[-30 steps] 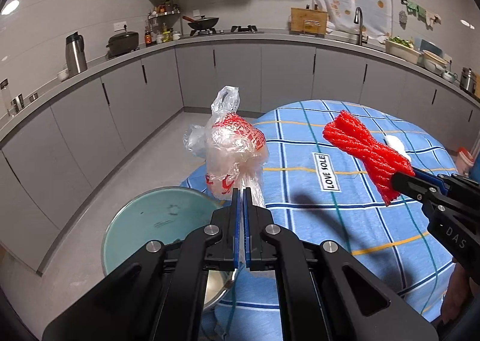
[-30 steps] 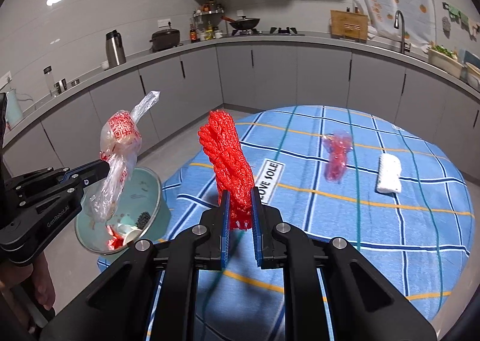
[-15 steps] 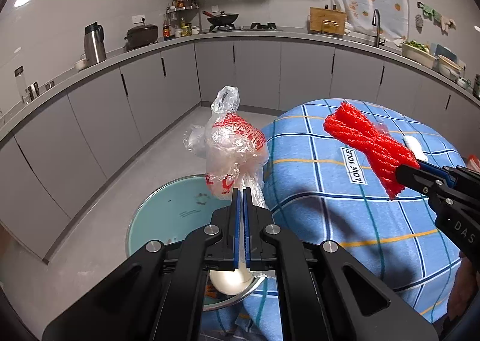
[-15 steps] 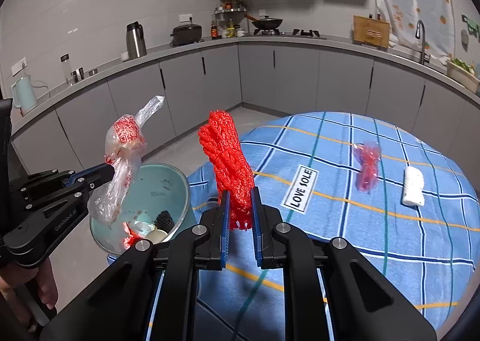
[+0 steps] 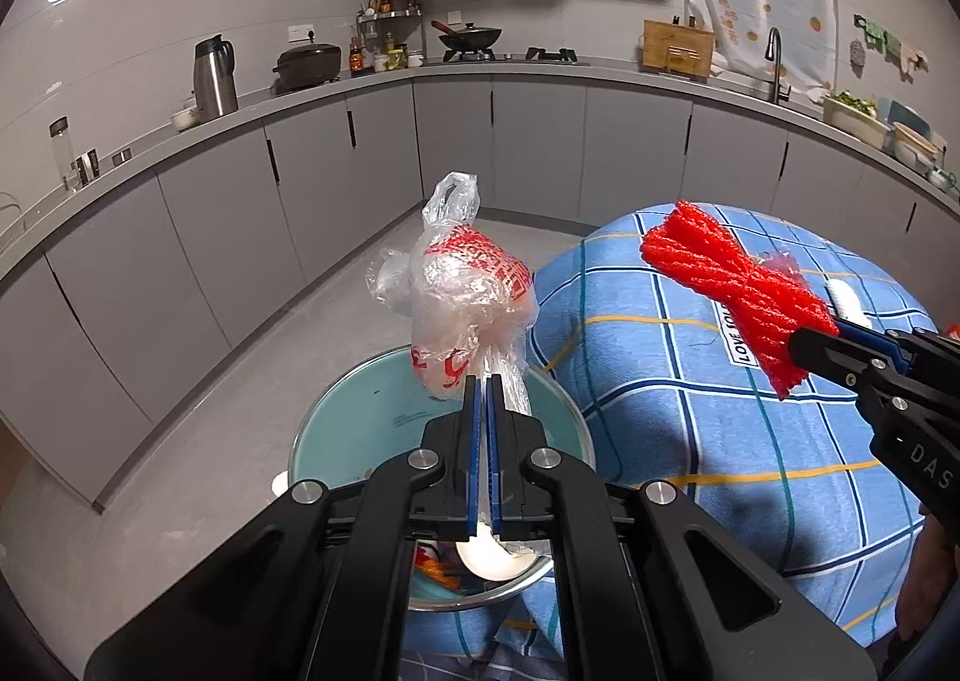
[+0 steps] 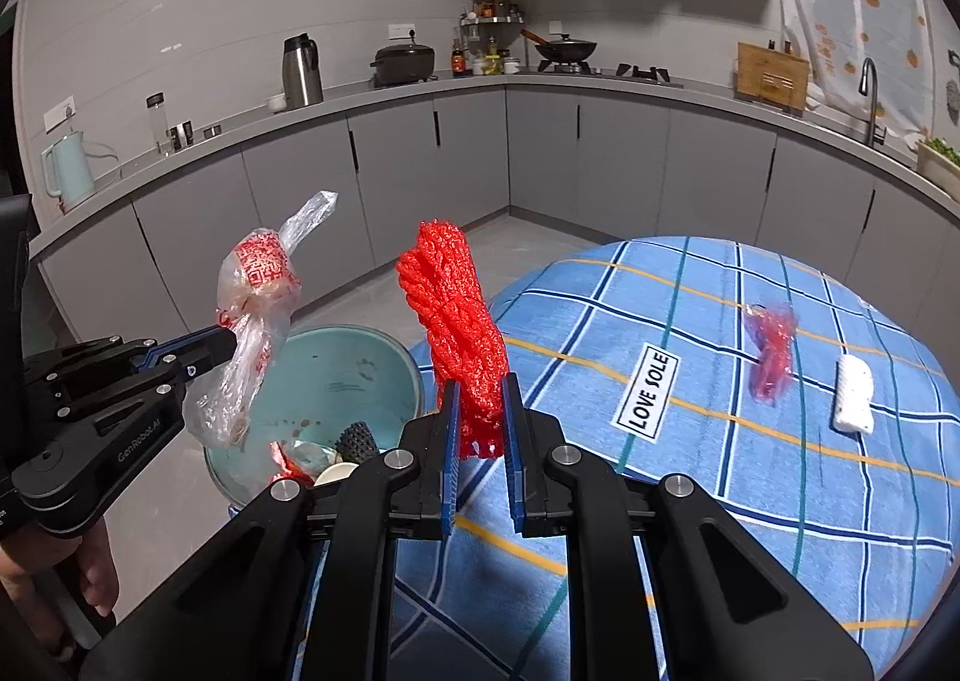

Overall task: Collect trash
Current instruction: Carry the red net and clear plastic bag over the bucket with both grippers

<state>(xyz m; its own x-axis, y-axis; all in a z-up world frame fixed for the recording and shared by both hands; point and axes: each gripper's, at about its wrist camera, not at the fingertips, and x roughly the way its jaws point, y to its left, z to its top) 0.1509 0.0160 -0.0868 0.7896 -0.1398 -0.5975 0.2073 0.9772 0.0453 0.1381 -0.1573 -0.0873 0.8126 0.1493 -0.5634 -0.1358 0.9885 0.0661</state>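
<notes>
Blue rubber pads on the left gripper (image 5: pixel 480 381) are pressing almost flat together, pinching the twisted neck of a clear plastic bag (image 5: pixel 465 300) with red printing. The bag is standing up and away from the jaws, its long axis running along the fingers, its loose tip pointing highest. Directly beyond and below those jaws a pale green bin (image 5: pixel 354 411) is sitting on the floor, its open mouth facing up, with a white cup and other scraps already lying inside. The bag is hanging over the bin's opening, so, as a judgement, this hand is the nearer one and needs little more than to let go.

The right gripper (image 6: pixel 480 411) is holding its pads a narrow gap apart, squeezing the lower end of a bundle of red mesh netting (image 6: pixel 456 321). The netting is rising upright out of the jaws, lengthwise along the fingers. In the right wrist view the bin (image 6: pixel 336 369) is lying to the left of these jaws, just beside the edge of a round table covered in a blue checked cloth (image 6: pixel 720 441). The netting is sitting over that table edge, not yet over the bin, so it likely has to travel leftward first.

Further out on the cloth, well apart from both grippers, a small red wrapper (image 6: pixel 771 351) and a white scrap (image 6: pixel 853 393) are still lying uncollected.
</notes>
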